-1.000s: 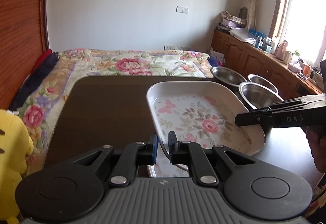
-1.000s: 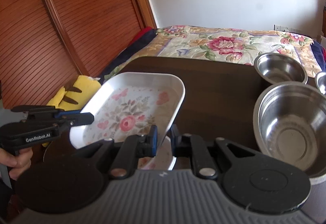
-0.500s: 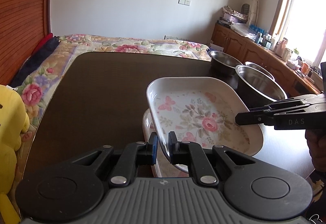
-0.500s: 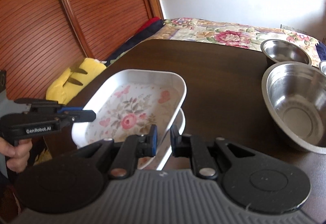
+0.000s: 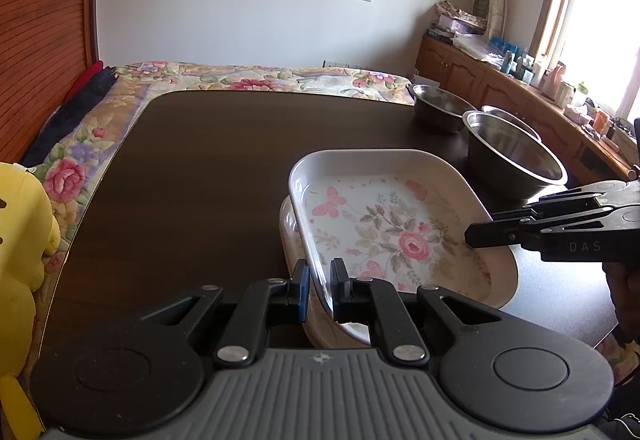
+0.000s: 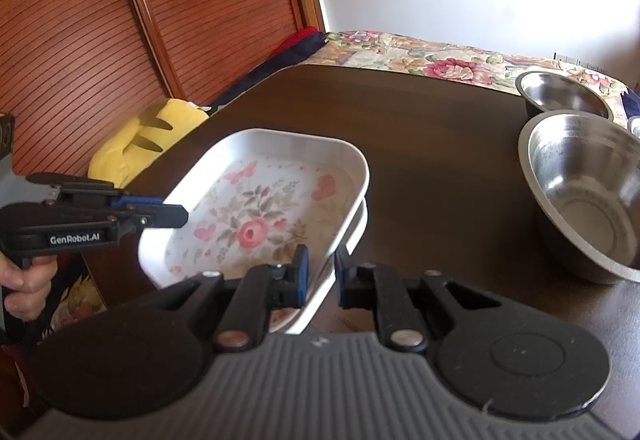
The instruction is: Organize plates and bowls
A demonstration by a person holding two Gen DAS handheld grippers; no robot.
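On the dark desk (image 5: 192,175), both tools pinch a floral tray (image 5: 384,224): left tool (image 5: 320,282), right tool (image 6: 322,274). Only the left view shows the window (image 5: 600,11) at 2 o'clock.

**Daylit fisheye views with window glare**

Daylight enters through the window (image 5: 596,39) at the upper right of the left wrist view, where the panes are blown out to white. The dark table (image 5: 208,175) carries a soft sheen. Straight lines bow at the edges. The right wrist view is slightly softer, with dark vignetted corners.
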